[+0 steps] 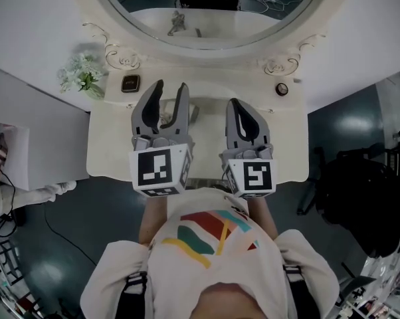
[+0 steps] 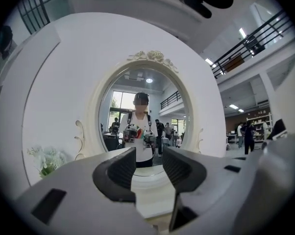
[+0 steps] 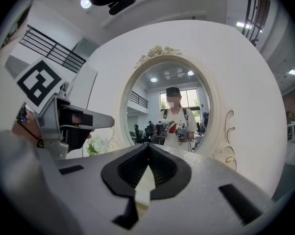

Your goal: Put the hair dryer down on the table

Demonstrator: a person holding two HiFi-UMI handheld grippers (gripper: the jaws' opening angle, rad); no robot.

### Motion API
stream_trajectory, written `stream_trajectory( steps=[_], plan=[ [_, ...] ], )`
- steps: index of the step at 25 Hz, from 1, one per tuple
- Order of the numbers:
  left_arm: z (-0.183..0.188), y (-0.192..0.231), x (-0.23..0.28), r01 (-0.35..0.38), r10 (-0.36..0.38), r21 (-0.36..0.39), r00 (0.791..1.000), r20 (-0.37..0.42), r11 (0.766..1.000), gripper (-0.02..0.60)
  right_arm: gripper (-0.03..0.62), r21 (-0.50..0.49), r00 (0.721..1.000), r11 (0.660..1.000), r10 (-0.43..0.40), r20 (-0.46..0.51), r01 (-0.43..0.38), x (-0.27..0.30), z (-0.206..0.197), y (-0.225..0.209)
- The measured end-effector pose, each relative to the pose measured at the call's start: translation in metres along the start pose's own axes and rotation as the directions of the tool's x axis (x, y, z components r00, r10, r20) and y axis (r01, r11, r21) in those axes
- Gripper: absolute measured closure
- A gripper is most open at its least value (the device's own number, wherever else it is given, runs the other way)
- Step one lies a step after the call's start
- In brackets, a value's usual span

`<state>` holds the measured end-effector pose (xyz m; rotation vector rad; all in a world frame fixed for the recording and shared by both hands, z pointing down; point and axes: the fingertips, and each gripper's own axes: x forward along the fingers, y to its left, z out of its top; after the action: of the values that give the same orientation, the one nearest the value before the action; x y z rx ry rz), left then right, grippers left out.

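On the cream dressing table [image 1: 113,153] a grey object lies under my left gripper [image 1: 171,88]; it looks like the hair dryer [image 1: 193,114], mostly hidden by the fingers. Its grey reflection [image 1: 177,24] shows in the oval mirror [image 1: 206,8]. The left gripper [image 2: 148,156] hovers above it, open, with nothing between its pads. My right gripper [image 1: 235,104] hangs beside it to the right, shut and empty. In the right gripper view its tips [image 3: 148,149] touch, and the left gripper's body [image 3: 64,124] shows at the left.
White flowers [image 1: 82,76] and a small dark square item [image 1: 130,83] sit at the table's back left, a small round item [image 1: 282,89] at the back right. A white cabinet [image 1: 34,138] stands left of the table, a black chair [image 1: 359,191] to the right.
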<state>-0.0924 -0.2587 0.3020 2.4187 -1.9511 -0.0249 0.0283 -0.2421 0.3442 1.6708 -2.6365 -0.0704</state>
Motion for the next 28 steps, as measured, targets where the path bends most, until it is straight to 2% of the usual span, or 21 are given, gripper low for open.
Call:
stream_trajectory(
  steps=[7,10,21,26,28],
  plan=[
    [0.017,-0.015,-0.016,0.010,-0.023,0.123,0.994,0.109,0.992,0.417,0.594,-0.032,0.999,0.999,0.016,0.052,-0.014,-0.004,0.014,0.007],
    [0.012,-0.017,-0.018,0.006,-0.022,0.152,0.994,0.103,0.988,0.417,0.594,-0.034,0.999,0.999,0.022,0.046,-0.020,-0.007,0.010,0.011],
    [-0.013,-0.025,-0.010,0.052,-0.057,0.142,0.998,0.035,0.988,0.418,0.594,-0.068,0.999,0.997,0.029,0.016,-0.027,-0.009,0.001,0.018],
    [-0.021,-0.025,-0.008,0.051,-0.053,0.141,0.999,0.009,0.989,0.417,0.594,-0.068,0.999,0.997,0.029,-0.036,-0.031,-0.005,-0.022,0.020],
    [-0.023,-0.024,-0.007,0.045,-0.048,0.135,0.999,0.022,0.990,0.417,0.594,-0.049,0.998,0.998,0.030,-0.050,-0.032,-0.005,-0.027,0.021]
  ],
)
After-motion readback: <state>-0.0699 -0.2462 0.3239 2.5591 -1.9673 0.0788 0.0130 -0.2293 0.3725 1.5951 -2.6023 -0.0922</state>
